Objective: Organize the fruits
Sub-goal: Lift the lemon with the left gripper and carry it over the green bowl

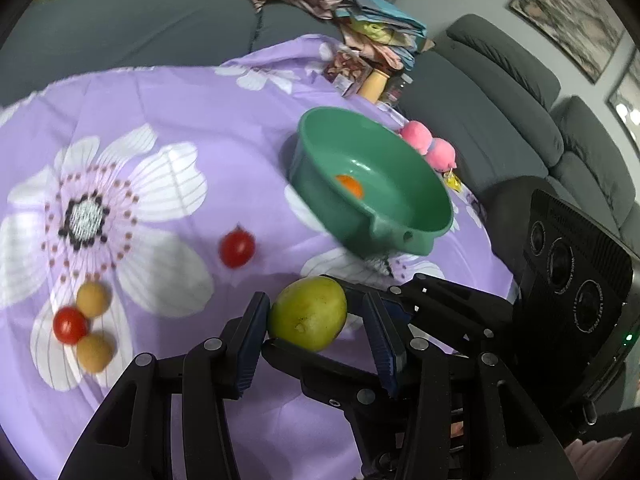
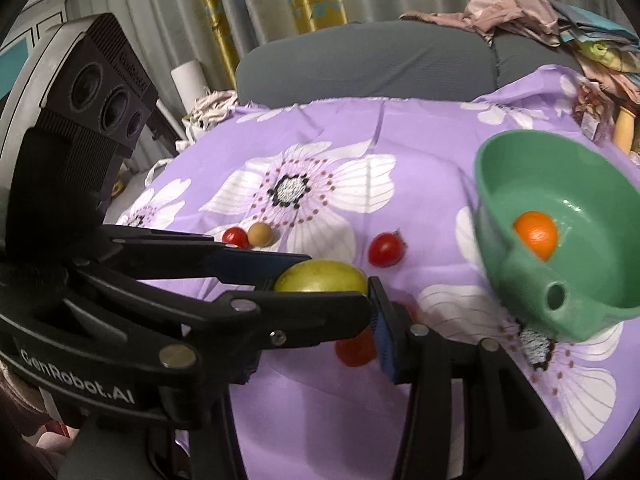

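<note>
Both grippers pinching one green mango point(image 1: 307, 313): left gripper point(image 1: 316, 330) jaws against its sides, right gripper point(image 2: 328, 284) jaws clamped across it from the other side, fruit lifted clear of purple floral cloth point(image 1: 168, 92) on worktop. Green bowl point(image 1: 400, 216) close ahead, near cloth's far-right edge, one orange point(image 1: 349, 186) inside. Open cloth to left. Counted loose: two red tomatoes point(image 1: 237, 249), two tan fruits point(image 1: 93, 299).

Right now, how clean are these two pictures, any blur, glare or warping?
Left wrist view: fisheye bends the purple cloth, dark vignette at the corners, tomatoes slightly smeared. Right wrist view: same warping, glare streaks inside the green bowl, mango fairly sharp.
</note>
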